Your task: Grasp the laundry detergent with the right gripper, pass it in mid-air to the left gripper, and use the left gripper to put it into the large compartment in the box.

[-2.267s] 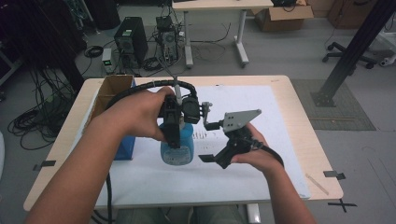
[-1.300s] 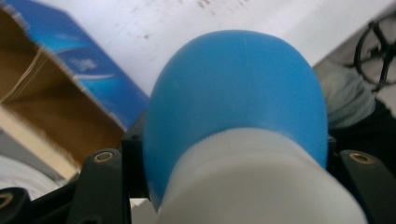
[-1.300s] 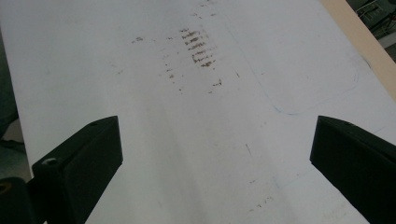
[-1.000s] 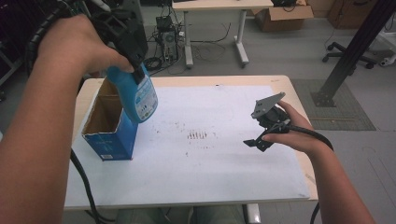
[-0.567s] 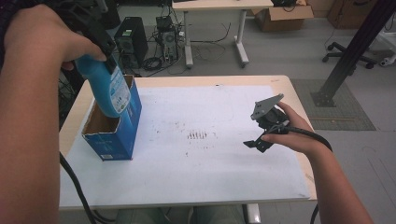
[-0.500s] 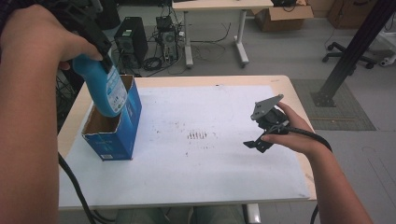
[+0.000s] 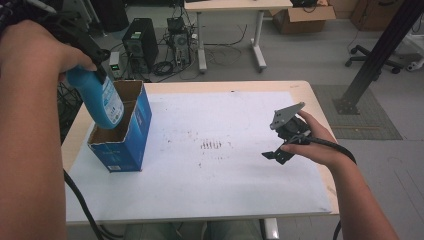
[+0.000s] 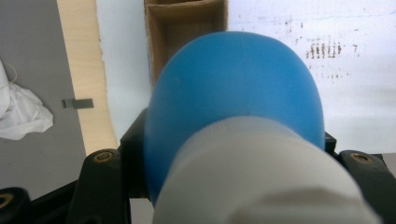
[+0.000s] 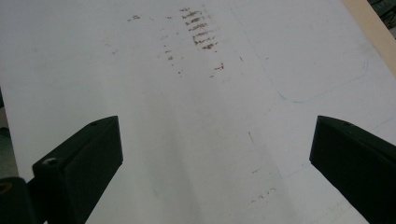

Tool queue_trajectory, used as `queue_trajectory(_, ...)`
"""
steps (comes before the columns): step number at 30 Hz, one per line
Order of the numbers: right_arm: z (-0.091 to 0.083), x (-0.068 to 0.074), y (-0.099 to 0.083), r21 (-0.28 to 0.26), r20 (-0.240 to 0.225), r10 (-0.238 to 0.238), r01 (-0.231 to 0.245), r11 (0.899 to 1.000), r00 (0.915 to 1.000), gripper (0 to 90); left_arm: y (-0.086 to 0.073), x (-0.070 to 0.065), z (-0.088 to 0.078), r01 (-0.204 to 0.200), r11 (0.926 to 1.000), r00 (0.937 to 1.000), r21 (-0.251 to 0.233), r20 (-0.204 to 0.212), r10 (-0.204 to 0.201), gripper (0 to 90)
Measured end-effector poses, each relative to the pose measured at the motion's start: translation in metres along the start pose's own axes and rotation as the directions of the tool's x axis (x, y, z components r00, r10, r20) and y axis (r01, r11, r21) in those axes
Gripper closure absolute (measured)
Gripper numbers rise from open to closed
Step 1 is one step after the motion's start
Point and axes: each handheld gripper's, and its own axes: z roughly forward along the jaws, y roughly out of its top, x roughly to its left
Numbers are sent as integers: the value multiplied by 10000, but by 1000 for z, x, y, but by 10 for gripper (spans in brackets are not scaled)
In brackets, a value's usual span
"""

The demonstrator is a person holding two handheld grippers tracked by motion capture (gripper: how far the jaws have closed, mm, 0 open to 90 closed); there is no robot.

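Over the open top of the blue cardboard box [image 7: 121,135], at the left edge of the table [image 7: 225,86], the left gripper [image 7: 95,62] holds a blue plastic bottle [image 7: 102,102] with a white label. Its jaws are clamped on the bottle near the neck; in the left gripper view the white cap [image 8: 261,172] fills the foreground, with the bottle's blue shoulder behind it and the black jaws pressed to either side.

Position of the bottle: tilted, base downward, its lower end at or just inside the box mouth against the near left wall. Whether the base already rests on anything inside cannot be told. The left gripper view looks past the bottle into the brown interior of the box [image 8: 184,35], which confirms rough alignment with the opening.

The right gripper [image 7: 285,142] is held low over the white sheet [image 7: 225,190] at the right side of the table, well apart from the box. Its jaws stand wide with nothing between them; the right gripper view looks onto bare, lightly stained sheet [image 9: 196,116].

Assessment: pickup and carry are complete, and insertion appears to be just starting. Remaining, by my judgement: lower the bottle fully into the box, release it, and withdraw the left gripper. The tilt risks the base catching the box rim.
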Motion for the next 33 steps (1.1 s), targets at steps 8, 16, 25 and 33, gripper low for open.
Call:
queue_trajectory(8, 4, 0, -1, 35, -83, 86, -86, 10000, 9999, 26, 5, 11, 16, 208, 9998, 9998, 59, 2, -208, 390)
queue_trajectory(16, 10, 1, 2, -37, -197, -21, 20, 10000, 9998, 26, 10, 18, 47, 300, 9995, 9995, 102, 43, -301, 390)
queue_trajectory(25, 11, 3, 0, -101, -237, -17, 14, 9999, 9997, 27, 12, 19, 72, 239, 9992, 9997, 319, -50, -237, 390)
queue_trajectory(33, 9, 3, -2, -90, -208, 17, -19, 10000, 9998, 27, 14, 20, 98, 200, 9987, 9997, 463, -117, -195, 390)
